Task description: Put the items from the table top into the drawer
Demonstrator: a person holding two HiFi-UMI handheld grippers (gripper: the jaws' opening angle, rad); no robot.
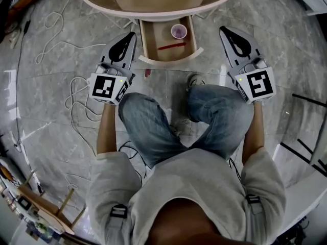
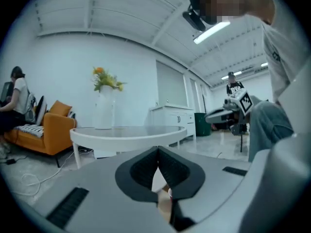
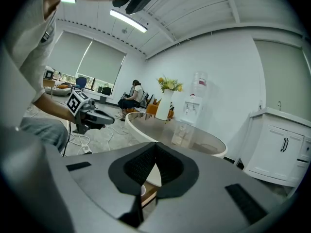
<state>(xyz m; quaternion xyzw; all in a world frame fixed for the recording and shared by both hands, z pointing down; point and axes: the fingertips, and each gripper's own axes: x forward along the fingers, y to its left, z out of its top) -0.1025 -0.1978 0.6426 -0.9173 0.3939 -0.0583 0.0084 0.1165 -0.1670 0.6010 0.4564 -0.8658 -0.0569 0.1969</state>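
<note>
Drawer (image 1: 153, 52) first: where is it?
— Pulled open under the table (image 1: 94, 3). A cup (image 1: 179, 31) stands upright inside, and a thin red stick (image 1: 171, 46) lies just beside it.
— And the jaws?
— The left gripper (image 1: 131, 36) and right gripper (image 1: 224, 31) flank the drawer. Both have their jaws pressed together with nothing between them.

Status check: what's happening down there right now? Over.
Left gripper shut, empty. Right gripper shut, empty. Drawer open, cup and red stick inside. Nothing blocking it.
</note>
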